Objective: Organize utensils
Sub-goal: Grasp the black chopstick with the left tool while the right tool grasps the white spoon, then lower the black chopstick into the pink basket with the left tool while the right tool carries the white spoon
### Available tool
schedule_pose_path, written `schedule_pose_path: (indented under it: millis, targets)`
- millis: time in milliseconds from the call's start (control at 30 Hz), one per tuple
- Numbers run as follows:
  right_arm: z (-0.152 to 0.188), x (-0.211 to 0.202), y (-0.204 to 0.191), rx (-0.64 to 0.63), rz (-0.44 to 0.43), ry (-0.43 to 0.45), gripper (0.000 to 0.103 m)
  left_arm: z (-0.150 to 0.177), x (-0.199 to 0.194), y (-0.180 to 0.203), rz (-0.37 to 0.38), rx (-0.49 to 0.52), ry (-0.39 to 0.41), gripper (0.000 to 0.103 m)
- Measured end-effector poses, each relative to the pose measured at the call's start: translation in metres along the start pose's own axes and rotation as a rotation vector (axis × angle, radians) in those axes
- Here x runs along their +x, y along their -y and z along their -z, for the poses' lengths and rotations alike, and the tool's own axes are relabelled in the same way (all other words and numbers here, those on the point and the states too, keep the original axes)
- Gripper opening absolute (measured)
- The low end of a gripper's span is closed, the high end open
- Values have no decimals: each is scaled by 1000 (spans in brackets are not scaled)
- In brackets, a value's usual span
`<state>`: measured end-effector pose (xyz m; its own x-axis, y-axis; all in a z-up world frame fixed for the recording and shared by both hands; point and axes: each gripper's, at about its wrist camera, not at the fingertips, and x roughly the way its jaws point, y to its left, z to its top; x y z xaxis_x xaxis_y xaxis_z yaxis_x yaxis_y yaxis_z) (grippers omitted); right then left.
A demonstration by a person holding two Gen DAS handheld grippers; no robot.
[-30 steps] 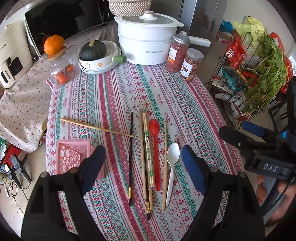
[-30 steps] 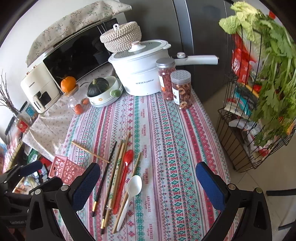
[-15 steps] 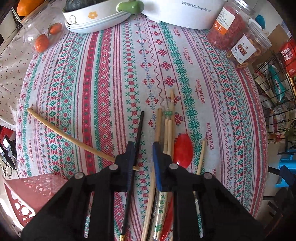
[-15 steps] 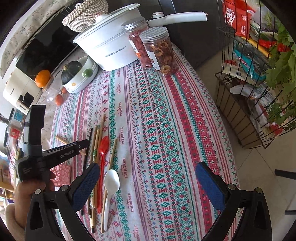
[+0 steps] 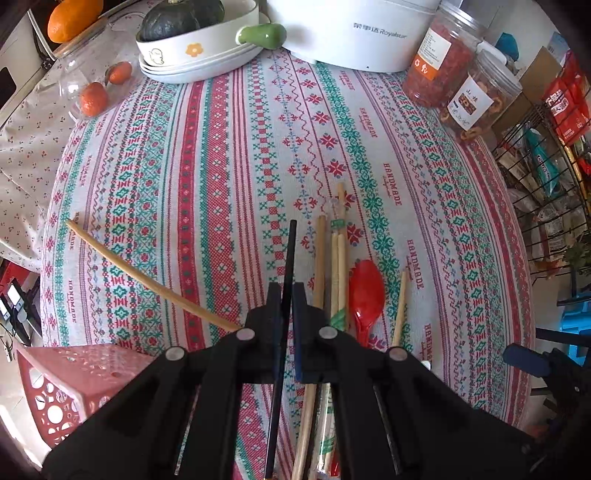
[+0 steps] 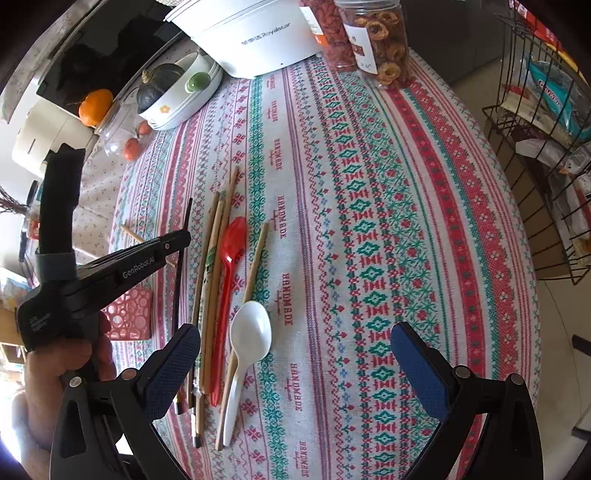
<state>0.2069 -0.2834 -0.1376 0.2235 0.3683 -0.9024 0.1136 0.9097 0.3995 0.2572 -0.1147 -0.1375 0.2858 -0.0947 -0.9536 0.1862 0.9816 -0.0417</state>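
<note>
Several utensils lie side by side on the patterned tablecloth (image 5: 221, 166). They are a black chopstick (image 5: 290, 251), wooden chopsticks (image 5: 319, 258), a paper-wrapped pair (image 5: 340, 254), a red spoon (image 5: 364, 291) and a white spoon (image 6: 249, 332). One wooden chopstick (image 5: 147, 277) lies slanted, apart to the left. My left gripper (image 5: 286, 291) points down at the table, shut on the black chopstick near its middle. The right wrist view shows that left gripper (image 6: 181, 240) from the side, held by a hand. My right gripper (image 6: 291, 332) hangs open just right of the white spoon, with nothing between its fingers.
A pink perforated basket (image 5: 74, 380) stands at the table's near left corner. At the back stand a white pot (image 5: 351, 29), stacked bowls with a squash (image 5: 199, 44), two snack jars (image 5: 439, 62) and a glass jar (image 5: 96, 85). A wire rack (image 6: 535, 110) stands off the right edge.
My left gripper sank to the table and went from wide open to shut on the black chopstick. My right gripper came lower and tipped further down, still open.
</note>
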Motion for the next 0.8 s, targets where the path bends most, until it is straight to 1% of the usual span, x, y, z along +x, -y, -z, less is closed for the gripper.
schedule_pose_path:
  millis: [133, 233, 300, 400, 467, 533, 600, 633, 700, 733, 800]
  targets:
    - [2, 11, -6, -4, 9, -5, 98, 19, -39, -4, 36, 33, 73, 6]
    - [3, 21, -7, 4, 0, -19, 89, 41, -73, -9, 79, 53, 126, 6]
    - [5, 27, -9, 7, -13, -27, 80, 53, -91, -11, 98, 69, 161, 6]
    - [8, 34, -16, -8, -29, -34, 74, 71, -100, -14, 120, 91, 214, 6]
    - [11, 41, -25, -27, -35, -39, 69, 77, -107, -20, 139, 97, 246, 6]
    - [14, 43, -35, -62, -2, -15, 67, 84, -113, -28, 151, 99, 277, 6]
    - [14, 47, -46, -100, 44, 5, 54, 93, -118, -34, 161, 98, 308, 6]
    - [15, 48, -49, -113, 68, 20, 51, 98, -121, -37, 165, 94, 327, 6]
    - [16, 50, -53, -132, 103, 41, 36, 107, -125, -46, 171, 80, 366, 6]
    - [16, 51, -54, -133, 106, 50, 36, 108, -126, -49, 172, 73, 370, 6]
    - [19, 51, -55, -131, 102, 64, 36, 107, -132, -54, 205, 62, 378, 6]
